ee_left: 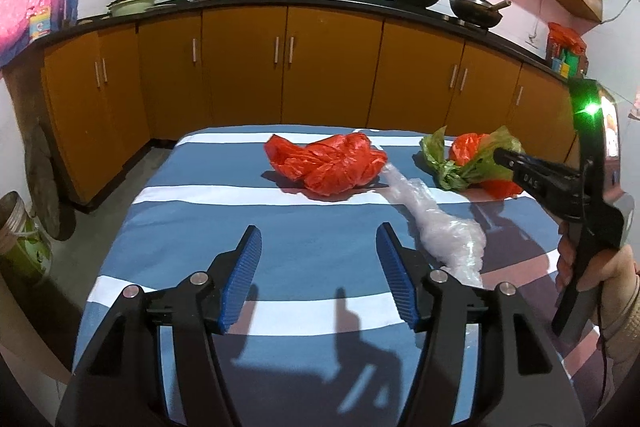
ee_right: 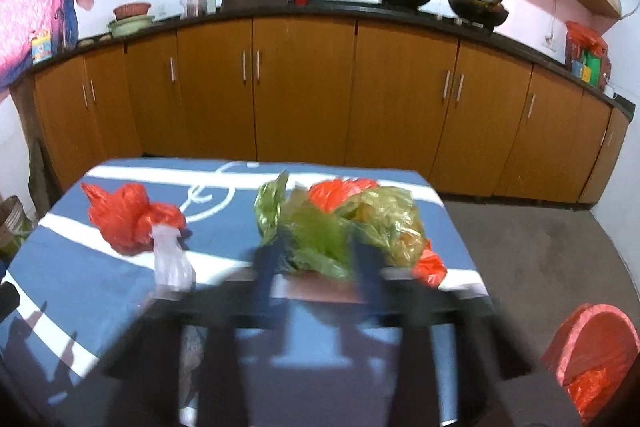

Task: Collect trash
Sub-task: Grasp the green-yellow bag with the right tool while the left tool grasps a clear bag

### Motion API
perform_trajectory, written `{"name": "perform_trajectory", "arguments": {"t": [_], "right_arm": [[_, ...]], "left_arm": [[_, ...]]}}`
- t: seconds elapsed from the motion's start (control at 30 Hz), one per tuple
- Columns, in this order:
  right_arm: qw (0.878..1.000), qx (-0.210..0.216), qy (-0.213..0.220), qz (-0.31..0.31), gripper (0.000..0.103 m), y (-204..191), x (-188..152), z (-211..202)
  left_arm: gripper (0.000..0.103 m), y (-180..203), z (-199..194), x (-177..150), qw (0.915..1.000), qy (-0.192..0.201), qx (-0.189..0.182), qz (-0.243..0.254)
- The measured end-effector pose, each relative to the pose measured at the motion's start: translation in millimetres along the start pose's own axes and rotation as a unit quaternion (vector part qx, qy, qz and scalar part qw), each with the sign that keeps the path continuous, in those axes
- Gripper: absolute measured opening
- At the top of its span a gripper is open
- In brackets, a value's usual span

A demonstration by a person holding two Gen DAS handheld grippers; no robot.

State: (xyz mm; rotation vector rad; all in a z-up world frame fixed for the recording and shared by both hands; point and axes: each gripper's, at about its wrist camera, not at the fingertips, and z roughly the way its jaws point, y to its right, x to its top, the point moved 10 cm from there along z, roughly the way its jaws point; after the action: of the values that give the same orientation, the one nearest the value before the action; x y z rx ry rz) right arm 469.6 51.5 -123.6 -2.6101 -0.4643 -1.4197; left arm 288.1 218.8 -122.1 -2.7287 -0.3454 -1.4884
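A crumpled red plastic bag lies on the blue-and-white striped tablecloth. A clear plastic bag lies beside it. A green bag bundled with red plastic sits at the table's right. My left gripper is open and empty above the cloth, short of the bags. My right gripper is blurred, open, its fingers on either side of the green bundle's near edge; in the left wrist view it reaches the bundle from the right.
A red-lined trash bin stands on the floor to the right of the table. Orange cabinets with a dark counter, woks and bottles run along the back. A green container stands on the floor at left.
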Motion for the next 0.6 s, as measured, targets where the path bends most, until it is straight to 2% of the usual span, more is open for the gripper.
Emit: {"name": "perform_trajectory", "arguments": {"t": [0.17,0.3,0.37,0.6], "right_arm": [[0.999,0.035,0.007,0.039,0.003,3.8,-8.3,-21.5],[0.998,0.041,0.014,0.051,0.003,7.2,-19.9,-42.4],[0.998,0.033,0.018,0.054,0.003,13.0,-24.9,-51.5],[0.994,0.001,0.026,0.102,0.003,54.3,-40.7,-80.3]], "left_arm": [[0.06,17.4,3.6,-1.0,0.9997,-0.006,-0.022,0.001],[0.061,39.3,7.5,-3.6,0.9989,-0.014,-0.043,0.007],[0.065,52.7,11.4,-6.8,0.9981,-0.024,-0.056,0.013],[0.066,87.6,25.6,-16.9,0.9951,-0.051,-0.075,0.04]]}}
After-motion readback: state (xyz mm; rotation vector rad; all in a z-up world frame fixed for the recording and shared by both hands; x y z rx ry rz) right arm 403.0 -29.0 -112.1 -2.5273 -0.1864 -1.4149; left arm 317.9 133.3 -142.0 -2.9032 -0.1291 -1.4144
